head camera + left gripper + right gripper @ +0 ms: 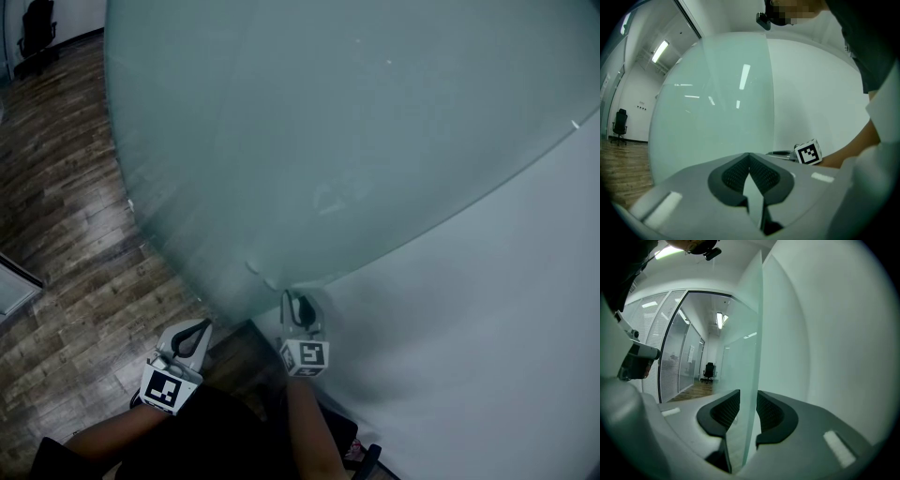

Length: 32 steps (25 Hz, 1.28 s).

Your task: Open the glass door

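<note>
The frosted glass door (309, 141) fills most of the head view, its free edge running down to my right gripper (292, 302). In the right gripper view the door's edge (753, 333) stands upright between the jaws of the right gripper (746, 404), a ribbed pad on each face of the pane, so it is shut on the door. My left gripper (199, 328) hangs lower left, apart from the glass. Its jaws meet at the tips with nothing between them (749, 161). The door (717, 108) stands ahead of it, and the right gripper's marker cube (808, 152) shows at the right.
A white wall (487, 309) lies right of the door. Wood flooring (66, 206) spreads to the left. A black office chair (708, 370) stands far down the corridor, past glass partitions with blinds (670, 343). The person's dark clothing (216, 441) fills the bottom.
</note>
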Tool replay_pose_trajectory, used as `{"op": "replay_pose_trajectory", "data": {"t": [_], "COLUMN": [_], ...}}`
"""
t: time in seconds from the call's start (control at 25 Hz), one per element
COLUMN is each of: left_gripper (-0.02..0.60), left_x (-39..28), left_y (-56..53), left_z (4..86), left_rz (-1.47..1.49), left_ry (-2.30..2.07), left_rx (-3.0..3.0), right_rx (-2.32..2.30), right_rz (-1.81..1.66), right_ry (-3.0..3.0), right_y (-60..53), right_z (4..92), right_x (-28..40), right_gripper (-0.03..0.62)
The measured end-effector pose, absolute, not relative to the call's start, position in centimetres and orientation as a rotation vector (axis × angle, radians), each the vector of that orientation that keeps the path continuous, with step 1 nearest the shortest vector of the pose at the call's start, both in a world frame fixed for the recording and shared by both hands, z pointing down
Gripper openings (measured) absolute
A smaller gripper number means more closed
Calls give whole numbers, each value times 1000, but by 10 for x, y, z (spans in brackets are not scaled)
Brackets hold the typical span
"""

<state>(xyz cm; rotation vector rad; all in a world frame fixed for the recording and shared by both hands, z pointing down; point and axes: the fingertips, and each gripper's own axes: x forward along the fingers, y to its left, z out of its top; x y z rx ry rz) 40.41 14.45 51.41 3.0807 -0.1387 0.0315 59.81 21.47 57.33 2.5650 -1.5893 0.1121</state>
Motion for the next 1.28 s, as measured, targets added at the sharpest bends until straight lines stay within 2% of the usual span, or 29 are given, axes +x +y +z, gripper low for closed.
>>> {"op": "replay_pose_trajectory", "data": {"t": [0.64, 0.72, 0.76, 0.8, 1.28], "left_gripper": [0, 0, 0, 0, 0], "left_x": [420, 419, 418, 416, 415], "left_y": [160, 155, 153, 151, 150], "left_z": [520, 514, 511, 509, 507], "left_rz": [35, 5, -9, -21, -53], "left_ry": [-99, -122, -131, -140, -181], "left_rx": [2996, 3007, 3011, 3013, 3018], "right_rx": [2630, 2645, 2640, 2629, 2474], "right_rz": [76, 67, 66, 70, -5], "right_ry": [-1576, -1574, -1593, -1627, -1791], "right_y": [240, 248, 249, 249, 209], "right_z": [544, 539, 536, 532, 510], "right_x": [576, 569, 564, 558, 498], "right_gripper": [114, 90, 61, 3, 0]}}
